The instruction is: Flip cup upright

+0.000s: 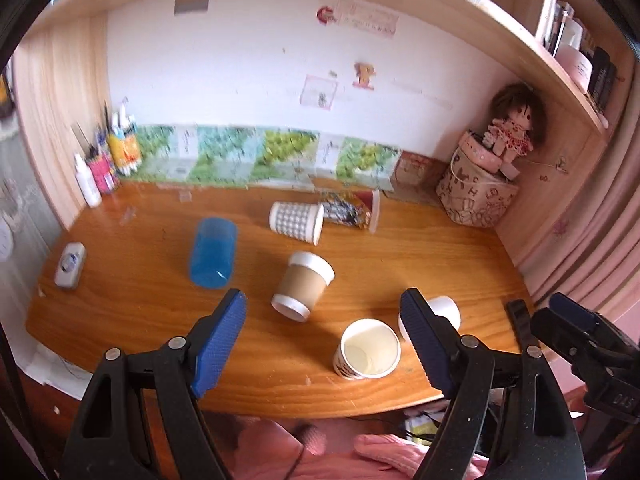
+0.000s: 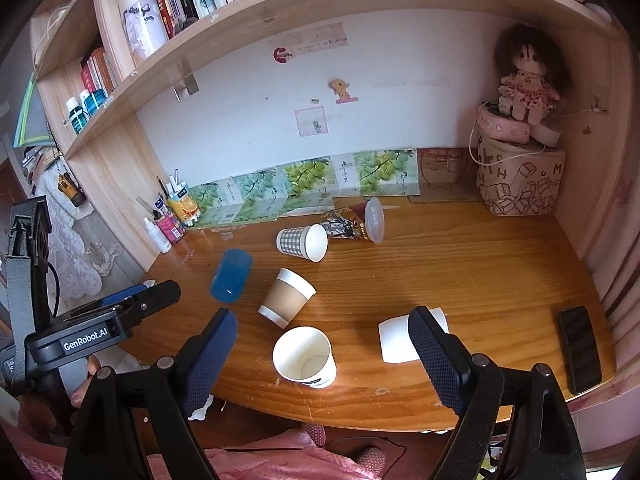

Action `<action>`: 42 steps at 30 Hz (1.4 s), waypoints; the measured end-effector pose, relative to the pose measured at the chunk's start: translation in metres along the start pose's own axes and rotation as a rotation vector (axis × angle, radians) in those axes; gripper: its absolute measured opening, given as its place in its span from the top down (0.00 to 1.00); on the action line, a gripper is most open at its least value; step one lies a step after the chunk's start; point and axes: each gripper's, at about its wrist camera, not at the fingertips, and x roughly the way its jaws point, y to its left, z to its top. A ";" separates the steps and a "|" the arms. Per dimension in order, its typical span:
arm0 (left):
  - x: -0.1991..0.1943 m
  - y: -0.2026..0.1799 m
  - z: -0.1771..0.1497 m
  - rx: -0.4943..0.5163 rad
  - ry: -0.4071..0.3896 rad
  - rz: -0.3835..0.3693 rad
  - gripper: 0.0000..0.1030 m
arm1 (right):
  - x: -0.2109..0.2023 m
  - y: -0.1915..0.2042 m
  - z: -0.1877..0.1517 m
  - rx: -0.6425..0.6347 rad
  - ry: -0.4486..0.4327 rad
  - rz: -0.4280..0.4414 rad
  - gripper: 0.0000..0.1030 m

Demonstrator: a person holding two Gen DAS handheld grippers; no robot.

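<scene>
Several cups are on the wooden desk [image 1: 140,312]. One white paper cup [image 1: 368,350] [image 2: 305,356] stands upright near the front edge. On their sides lie a brown-sleeved cup [image 1: 303,286] [image 2: 286,297], a plain white cup [image 1: 444,312] [image 2: 396,338], a checked cup [image 1: 297,222] [image 2: 303,242], a blue cup [image 1: 213,252] [image 2: 232,276] and a clear printed cup [image 1: 354,210] [image 2: 354,222]. My left gripper [image 1: 324,344] is open and empty above the front edge. My right gripper [image 2: 324,360] is open and empty above the upright cup.
A black phone [image 2: 579,349] lies at the desk's right front. A doll on a printed box [image 2: 520,176] fills the back right corner. Bottles and pens [image 2: 170,220] stand at the back left. A small white device [image 1: 71,265] lies at the left.
</scene>
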 end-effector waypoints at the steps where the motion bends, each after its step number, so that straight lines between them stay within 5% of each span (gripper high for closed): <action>1: -0.004 -0.001 0.000 0.009 -0.022 0.009 0.19 | -0.003 0.002 0.000 -0.008 -0.015 -0.010 0.15; 8: -0.030 -0.020 0.000 0.057 -0.181 0.017 0.04 | -0.022 0.007 0.003 -0.057 -0.108 -0.043 0.15; 20: -0.053 -0.029 0.010 0.067 -0.347 0.103 0.01 | -0.039 0.007 0.003 -0.038 -0.236 -0.106 0.15; 29: -0.061 -0.029 0.014 0.047 -0.420 0.130 0.01 | -0.040 0.010 0.002 -0.031 -0.241 -0.142 0.15; 42: -0.058 -0.031 0.017 0.077 -0.401 0.116 0.01 | -0.050 0.013 0.004 -0.022 -0.291 -0.248 0.15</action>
